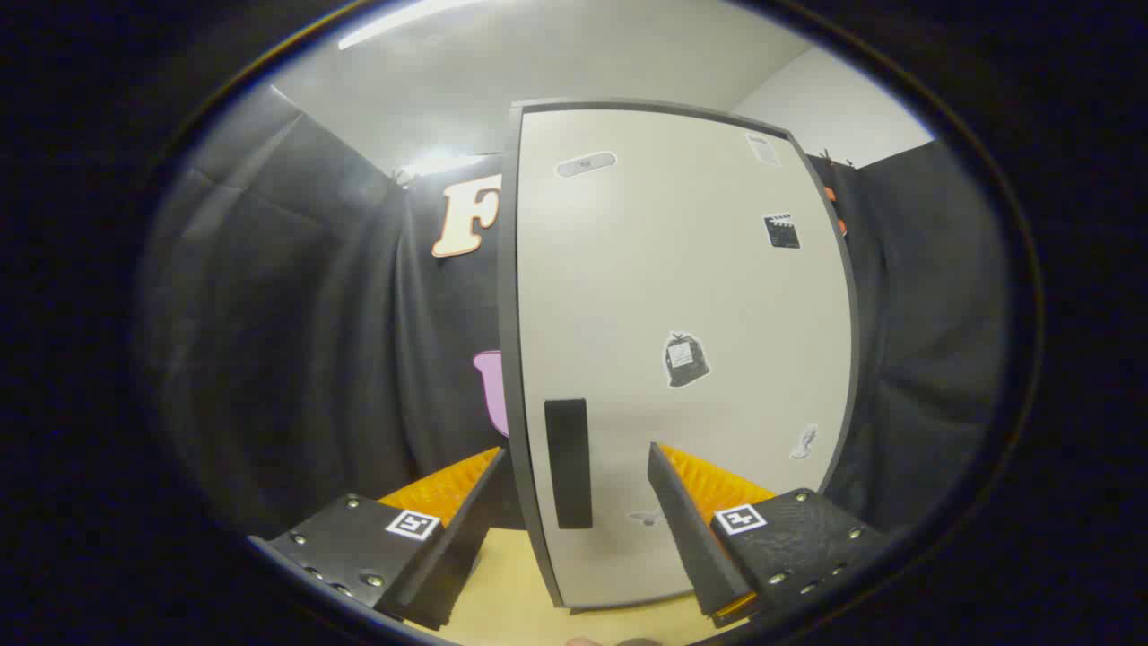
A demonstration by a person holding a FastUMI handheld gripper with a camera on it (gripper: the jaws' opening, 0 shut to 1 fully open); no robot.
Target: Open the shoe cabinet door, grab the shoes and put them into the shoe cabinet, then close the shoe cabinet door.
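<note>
Gripper view: tool [574, 502] spread wide, holding nothing. Shoe cabinet door [682, 341] shut, dead ahead at 12 o'clock, standing on pale wood surface [511, 583]. Door handle [568, 462], a dark flat vertical bar w/ long axis upright, sits btwn fingers, nearer left one, by door's left edge. Door matte, off-white, smooth panel w/ small stickers. No shoes seen.
</note>
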